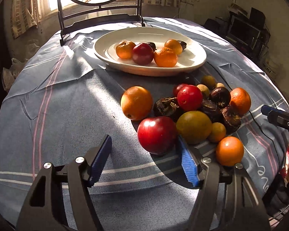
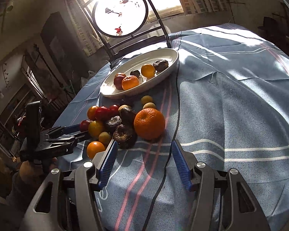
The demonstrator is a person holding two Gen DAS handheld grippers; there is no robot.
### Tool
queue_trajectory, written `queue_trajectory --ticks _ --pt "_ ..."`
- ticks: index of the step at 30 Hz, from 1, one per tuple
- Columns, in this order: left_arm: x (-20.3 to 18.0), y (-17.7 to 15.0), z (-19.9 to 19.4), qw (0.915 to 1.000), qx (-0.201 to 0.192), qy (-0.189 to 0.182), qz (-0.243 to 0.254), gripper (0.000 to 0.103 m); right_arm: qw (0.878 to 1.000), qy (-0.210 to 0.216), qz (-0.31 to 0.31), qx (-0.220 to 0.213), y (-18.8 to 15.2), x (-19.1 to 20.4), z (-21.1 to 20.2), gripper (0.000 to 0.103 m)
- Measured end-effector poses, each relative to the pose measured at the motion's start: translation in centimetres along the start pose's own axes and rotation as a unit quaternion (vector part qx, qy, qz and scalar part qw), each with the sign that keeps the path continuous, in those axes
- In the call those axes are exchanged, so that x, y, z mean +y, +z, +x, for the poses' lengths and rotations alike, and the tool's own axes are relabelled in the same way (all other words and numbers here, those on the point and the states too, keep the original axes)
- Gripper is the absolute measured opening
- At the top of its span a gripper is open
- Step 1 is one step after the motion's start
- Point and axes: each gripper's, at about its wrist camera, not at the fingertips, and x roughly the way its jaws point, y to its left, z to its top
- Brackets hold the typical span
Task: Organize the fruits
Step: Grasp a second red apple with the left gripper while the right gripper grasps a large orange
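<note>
Left wrist view: my left tongs spread wide, holding nothing. Red plum just ahead, nearer my right pad, at near edge of fruit heap on cloth. Plate beyond heap, partly filled. Plum looks smooth, firm-skinned, likely slippery and bruisable; I judge grip across widest middle, light squeeze.

Right wrist view: my right tongs wide, empty. Orange straight ahead; rind looks dimpled, should grip easily. Cable runs between my pads.
</note>
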Motion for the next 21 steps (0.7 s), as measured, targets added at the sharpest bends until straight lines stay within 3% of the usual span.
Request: queue_trajectory --ticks 2,4,7,11,13,21 --pt "-0.2 -0.2 -0.2 0.9999 -0.007 -0.011 0.005 0.047 1.000 -0.011 -0.009 0.004 0.7 0.4 0.8 0.059" --pt "-0.7 -0.5 -0.5 0.9996 -0.019 -0.005 0.018 0.038 1.000 -0.020 -0.013 0.012 1.5 0.8 1.7 0.059" --pt "-0.3 -0.9 -1.2 0.9993 -0.036 -0.001 -0.001 0.038 0.997 -0.058 -0.034 0.026 2.4 1.6 3.3 0.059" --pt "0.7 -1.3 -1.5 0.9988 -0.042 -0.001 -0.026 0.038 0.995 -0.071 -0.041 0.053 2.9 2.1 5.6 0.058" --pt "0.9 -1.4 -1.7 0.9986 -0.045 0.003 -0.027 0.038 0.996 -0.061 -0.035 0.051 3.0 2.0 5.6 0.044" --pt "1.8 -1.1 -4.1 0.9951 -0.085 0.000 -0.051 0.038 1.000 -0.019 -0.007 -0.009 3.4 1.0 1.7 0.044"
